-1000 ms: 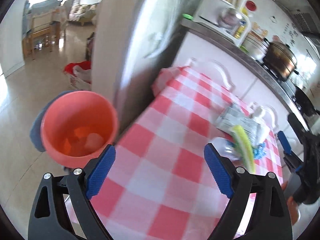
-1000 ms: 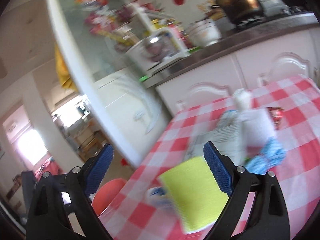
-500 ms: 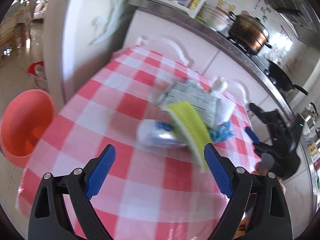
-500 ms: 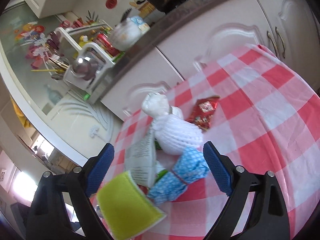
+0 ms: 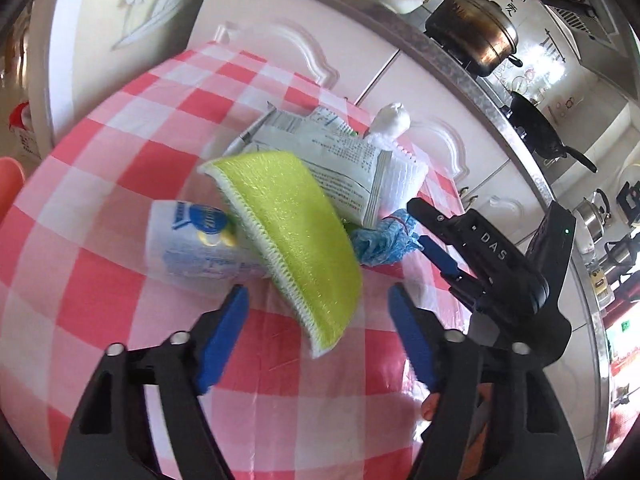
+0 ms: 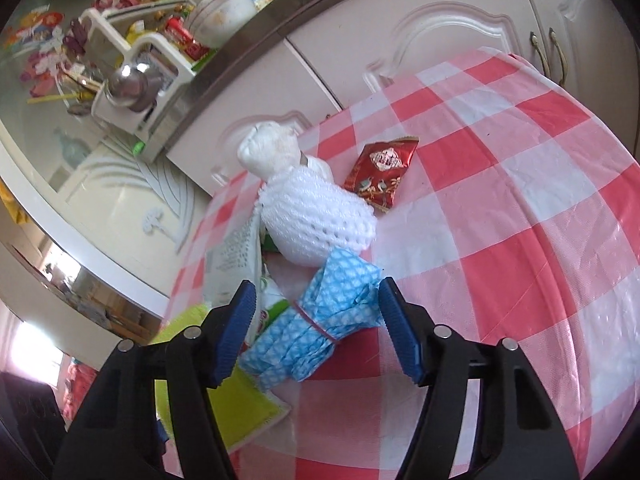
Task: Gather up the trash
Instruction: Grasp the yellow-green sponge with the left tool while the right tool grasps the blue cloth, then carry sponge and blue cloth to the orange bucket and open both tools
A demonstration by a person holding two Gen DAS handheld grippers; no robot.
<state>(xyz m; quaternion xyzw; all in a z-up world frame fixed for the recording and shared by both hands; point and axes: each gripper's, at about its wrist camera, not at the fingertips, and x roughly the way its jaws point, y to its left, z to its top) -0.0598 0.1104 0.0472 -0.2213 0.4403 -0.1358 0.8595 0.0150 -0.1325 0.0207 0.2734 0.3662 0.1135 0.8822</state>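
A pile of trash lies on the red-and-white checked table (image 5: 100, 160). It holds a yellow-green sponge (image 5: 292, 232), a white-and-blue packet (image 5: 192, 248), a printed white bag (image 5: 328, 160), a white foam net (image 5: 400, 176) and a blue cloth bundle (image 5: 380, 240). My left gripper (image 5: 318, 312) is closing. The sponge's near end lies between its fingers, untouched by the pads. My right gripper (image 6: 316, 300) is also closing around the blue cloth bundle (image 6: 320, 320). Its left pad still stands clear of the cloth. A red snack wrapper (image 6: 382, 174) lies behind the foam net (image 6: 316, 220).
White kitchen cabinets (image 6: 440, 20) and a steel counter with a pot (image 5: 472, 28) and pan (image 5: 536, 128) run behind the table. An orange bin (image 5: 8, 188) shows at the left edge, beside a white fridge (image 5: 120, 20). The table's right half (image 6: 520, 220) is bare cloth.
Both grippers have come in low over the pile and their jaws have narrowed. The sponge and the blue cloth now lie between the fingers. The orange bin has slid to the left view's edge.
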